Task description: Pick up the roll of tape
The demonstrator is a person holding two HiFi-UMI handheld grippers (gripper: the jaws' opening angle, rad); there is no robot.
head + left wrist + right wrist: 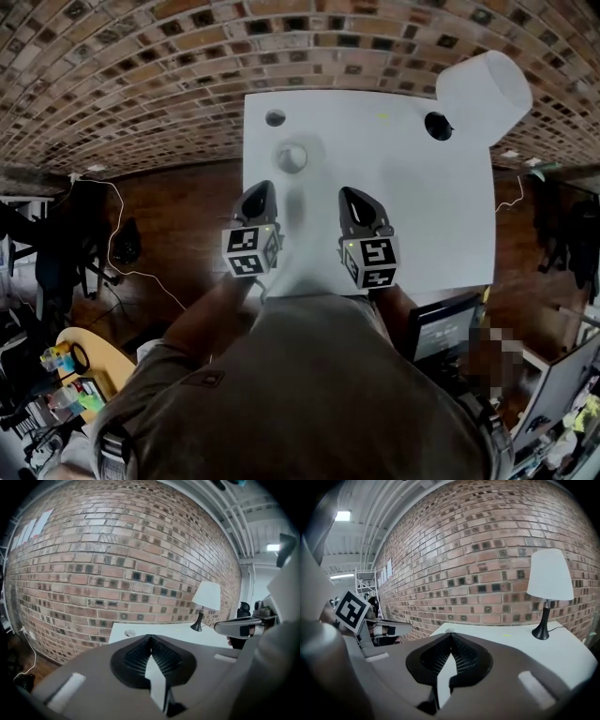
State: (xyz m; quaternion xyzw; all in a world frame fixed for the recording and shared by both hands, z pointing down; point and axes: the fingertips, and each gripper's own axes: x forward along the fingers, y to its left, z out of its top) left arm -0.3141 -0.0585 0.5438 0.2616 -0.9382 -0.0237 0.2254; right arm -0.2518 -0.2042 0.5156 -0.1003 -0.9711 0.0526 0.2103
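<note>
The roll of tape [292, 157] is a pale, blurred round thing on the white table [422, 216], ahead of both grippers and apart from them. My left gripper [261, 189] hovers over the table's near left part, just short of the roll and a little to its left. Its jaws [150, 637] are shut with nothing between them. My right gripper [352, 195] is level with it, to the right of the roll. It is also shut [451, 635] and holds nothing. In both gripper views I cannot pick out the roll for certain.
A dark round hole [276, 118] sits near the table's far left corner; it may be the small ring [130, 633] on the tabletop. A lamp with a white shade [483, 89] and black base [438, 125] stands at the far right. A brick wall [117, 564] rises behind.
</note>
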